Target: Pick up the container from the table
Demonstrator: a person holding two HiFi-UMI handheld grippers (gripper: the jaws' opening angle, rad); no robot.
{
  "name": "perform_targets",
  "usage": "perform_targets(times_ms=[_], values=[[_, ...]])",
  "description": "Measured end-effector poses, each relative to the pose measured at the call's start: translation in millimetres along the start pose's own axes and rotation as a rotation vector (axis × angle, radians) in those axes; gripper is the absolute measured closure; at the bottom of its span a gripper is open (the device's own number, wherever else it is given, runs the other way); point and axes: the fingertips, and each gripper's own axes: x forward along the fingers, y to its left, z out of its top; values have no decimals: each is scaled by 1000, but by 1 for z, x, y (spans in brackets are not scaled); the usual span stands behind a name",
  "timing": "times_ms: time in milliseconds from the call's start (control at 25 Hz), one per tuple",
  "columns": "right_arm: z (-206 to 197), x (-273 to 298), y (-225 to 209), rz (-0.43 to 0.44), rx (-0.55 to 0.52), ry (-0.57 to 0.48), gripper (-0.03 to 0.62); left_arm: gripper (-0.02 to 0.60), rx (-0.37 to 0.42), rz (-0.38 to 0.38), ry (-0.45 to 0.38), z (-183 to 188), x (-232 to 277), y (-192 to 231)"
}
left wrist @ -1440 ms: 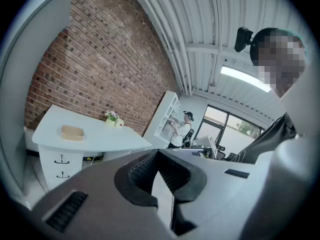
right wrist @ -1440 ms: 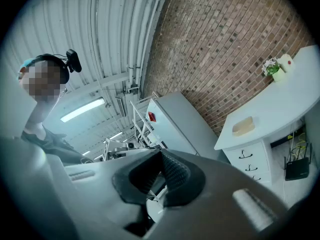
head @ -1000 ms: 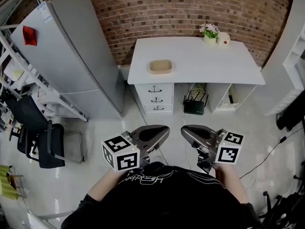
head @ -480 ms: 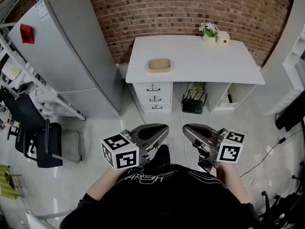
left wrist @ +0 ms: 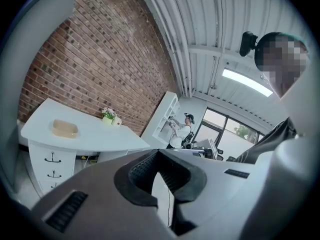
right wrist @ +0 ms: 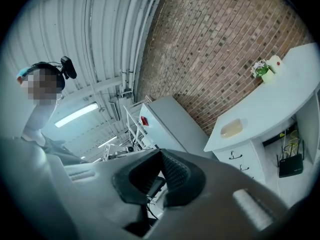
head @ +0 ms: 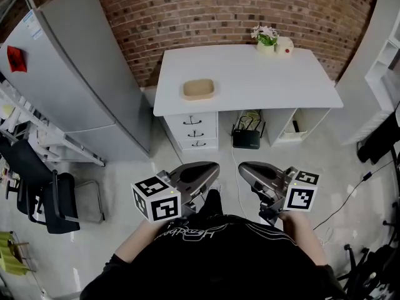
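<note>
Torso in a black shirt [head: 212, 261] fills the bottom of the head view and cuts off whatever lies beneath it. Just ahead, the left tongs [head: 214, 167] and right tongs [head: 242, 167] are each pressed together on nothing, side by side over the floor [head: 125, 167]. Beyond, the container [head: 199, 89], a shallow tan tray with rounded corners, rests on the left half of the white table [head: 269, 80].
</note>
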Motion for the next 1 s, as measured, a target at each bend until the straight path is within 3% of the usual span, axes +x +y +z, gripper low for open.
perform_targets(times_ms=[440,1000], values=[[39,42,-69,-42,53,-14,591,578,-54,-24,48,32,43,79],[113,122,-189,-111,132,20,589,578,-191,40,51,95,91,225]])
